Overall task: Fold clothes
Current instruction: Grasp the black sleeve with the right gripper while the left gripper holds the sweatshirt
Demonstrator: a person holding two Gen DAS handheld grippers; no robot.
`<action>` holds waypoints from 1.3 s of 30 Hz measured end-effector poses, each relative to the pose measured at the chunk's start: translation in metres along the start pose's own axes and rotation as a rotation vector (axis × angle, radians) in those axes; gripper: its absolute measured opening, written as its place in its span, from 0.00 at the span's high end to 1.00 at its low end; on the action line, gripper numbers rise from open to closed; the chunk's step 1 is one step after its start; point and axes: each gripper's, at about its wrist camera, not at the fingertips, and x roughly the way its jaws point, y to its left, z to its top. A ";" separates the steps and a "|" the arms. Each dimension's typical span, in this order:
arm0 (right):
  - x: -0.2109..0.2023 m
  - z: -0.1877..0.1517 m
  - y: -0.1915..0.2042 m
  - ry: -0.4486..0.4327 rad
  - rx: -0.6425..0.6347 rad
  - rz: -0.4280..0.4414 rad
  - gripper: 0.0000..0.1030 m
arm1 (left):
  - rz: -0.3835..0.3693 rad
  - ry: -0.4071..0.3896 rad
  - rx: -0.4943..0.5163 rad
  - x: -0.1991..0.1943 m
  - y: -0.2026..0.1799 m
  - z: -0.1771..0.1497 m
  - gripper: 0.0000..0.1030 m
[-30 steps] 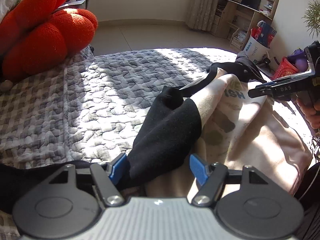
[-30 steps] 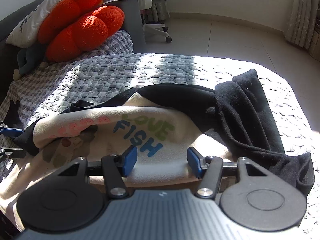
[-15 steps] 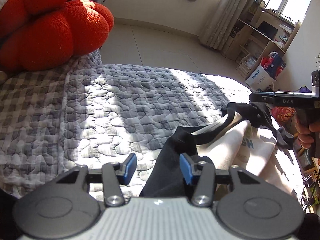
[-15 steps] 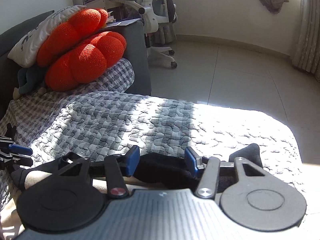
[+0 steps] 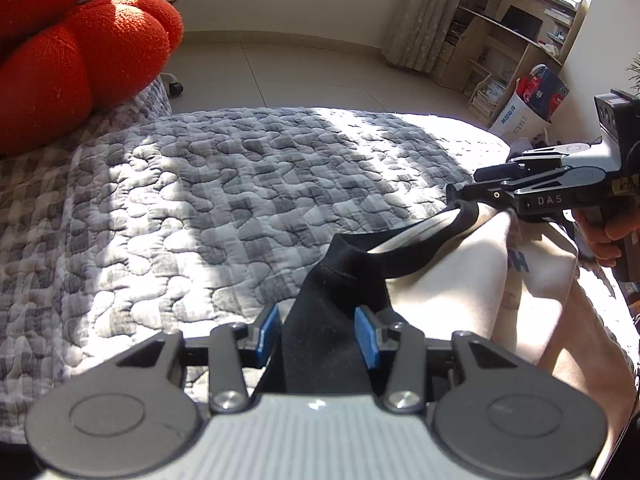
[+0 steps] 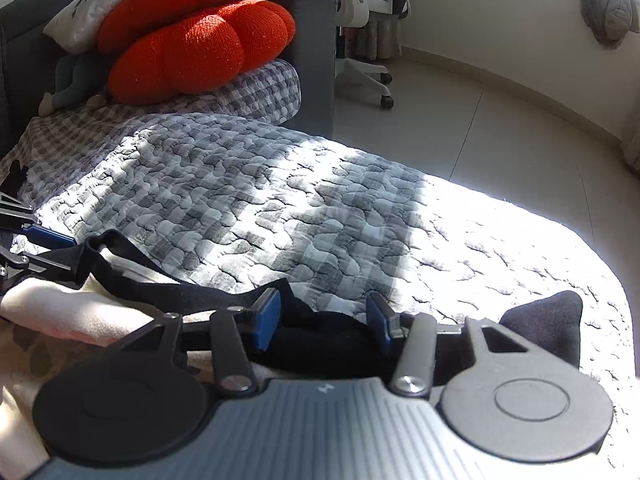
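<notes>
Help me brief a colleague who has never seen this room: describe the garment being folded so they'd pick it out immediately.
Start at the bed's grey checked quilt, with orange cushions at its head. The garment lies bunched on the quilt's near side, between the two grippers. It alone is cream with black sleeves and trim and coloured lettering.
</notes>
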 end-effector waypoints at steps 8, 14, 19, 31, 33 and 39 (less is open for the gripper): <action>-0.007 -0.007 0.010 0.031 -0.059 0.030 0.72 | -0.026 -0.015 -0.089 -0.003 0.011 -0.005 0.74; -0.010 -0.011 0.022 0.002 -0.092 -0.017 0.82 | -0.128 -0.034 -0.286 -0.003 0.042 -0.014 0.96; -0.019 -0.007 0.022 -0.078 -0.054 -0.095 0.92 | -0.039 -0.095 -0.252 -0.009 0.033 -0.003 0.98; 0.003 0.030 0.014 -0.254 0.006 -0.295 0.92 | 0.226 -0.284 -0.005 0.010 0.022 0.095 0.98; 0.012 0.037 0.009 -0.268 0.019 -0.324 0.92 | 0.260 -0.288 0.029 0.023 0.021 0.107 0.98; 0.049 0.055 -0.003 -0.260 0.033 -0.361 0.93 | 0.358 -0.258 0.077 0.068 0.029 0.121 0.98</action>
